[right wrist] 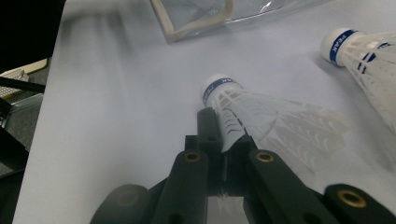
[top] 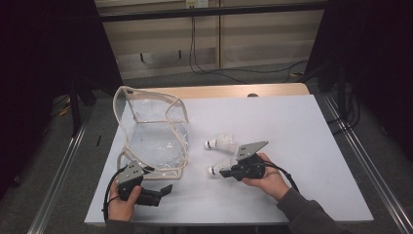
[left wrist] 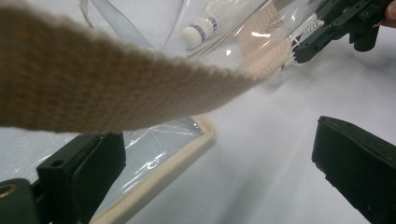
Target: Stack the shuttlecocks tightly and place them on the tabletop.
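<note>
We are pinching the near shuttlecock in the right hand-held gripper, its cork pointing left toward the clear bag, which is standing further left on the bench; the left hand-held gripper is gaping, released, beside the bag's near edge.

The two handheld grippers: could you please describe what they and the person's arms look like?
Both the left gripper and the right gripper are black, angular tongs topped by a grey three-cornered plate with small holes. A black cable loops from the left one, and another trails from the right. Up close, the jaws are matte black blocks with brass-coloured rivets. A dark grey sleeve covers the right forearm.
</note>
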